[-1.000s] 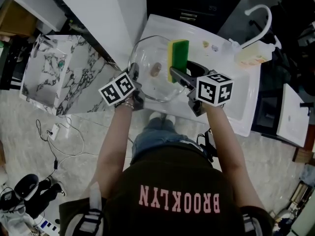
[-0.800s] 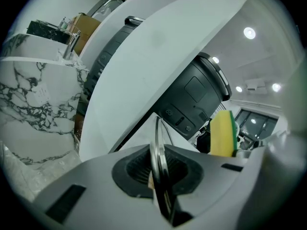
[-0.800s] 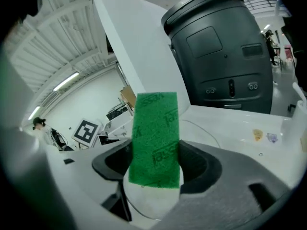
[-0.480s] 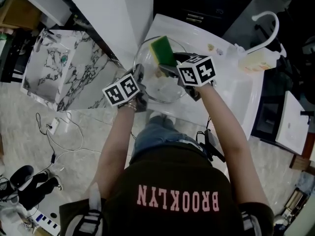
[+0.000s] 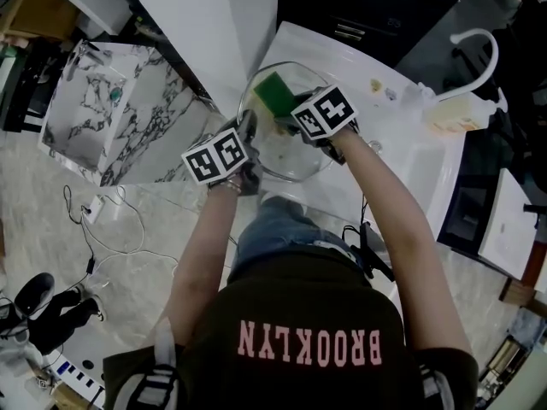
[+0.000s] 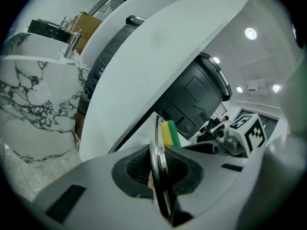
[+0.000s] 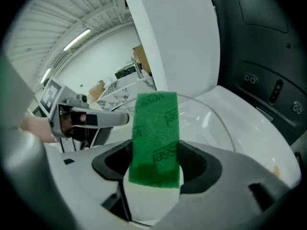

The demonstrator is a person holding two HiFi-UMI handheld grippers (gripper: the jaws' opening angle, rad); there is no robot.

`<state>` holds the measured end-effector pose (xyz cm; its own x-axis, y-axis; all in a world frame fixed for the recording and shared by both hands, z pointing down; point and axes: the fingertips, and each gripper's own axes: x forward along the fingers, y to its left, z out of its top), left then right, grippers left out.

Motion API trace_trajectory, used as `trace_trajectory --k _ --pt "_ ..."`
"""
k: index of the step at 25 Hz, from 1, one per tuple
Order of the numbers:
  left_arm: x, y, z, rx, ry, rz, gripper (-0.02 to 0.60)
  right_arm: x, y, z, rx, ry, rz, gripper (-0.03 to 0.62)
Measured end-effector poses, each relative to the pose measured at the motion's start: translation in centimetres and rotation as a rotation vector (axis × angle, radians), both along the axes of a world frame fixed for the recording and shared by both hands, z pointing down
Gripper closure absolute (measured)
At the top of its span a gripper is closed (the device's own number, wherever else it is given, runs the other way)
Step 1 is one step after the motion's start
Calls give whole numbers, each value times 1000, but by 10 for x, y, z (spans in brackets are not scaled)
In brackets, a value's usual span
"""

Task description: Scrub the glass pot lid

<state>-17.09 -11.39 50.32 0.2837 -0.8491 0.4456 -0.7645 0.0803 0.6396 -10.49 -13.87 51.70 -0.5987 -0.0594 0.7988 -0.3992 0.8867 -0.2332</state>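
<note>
The left tool (image 5: 247,133) is clenched on the rim of the glass lid (image 5: 286,159), the metal edge pinched between its pads, and holds the lid over the near edge of the white tabletop (image 5: 414,173). The right tool (image 5: 289,118) grips a green and yellow sponge (image 5: 275,92) by its lower end. The sponge's green face points toward the right tool, and it sits against the glass on the lid's far side.
</note>
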Motion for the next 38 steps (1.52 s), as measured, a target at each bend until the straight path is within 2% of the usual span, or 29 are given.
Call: trace_trajectory --k 6,14,25,28,35,38 --pt "-3 -1 3 -3 -6 7 561 -12 4 14 -9 25 -36 310" --pt "-5 -2 5 -5 2 2 561 -7 26 23 -58 70 -87 312" --pt "-6 0 7 -10 33 5 561 12 56 34 -162 92 -74 312" --pt "-6 0 7 -9 47 7 561 16 67 36 -154 103 -137 312" --pt "-7 1 7 -20 45 12 561 13 87 28 -1 144 -346 312" --pt "-8 2 8 -19 44 13 561 13 98 27 18 149 -419 312"
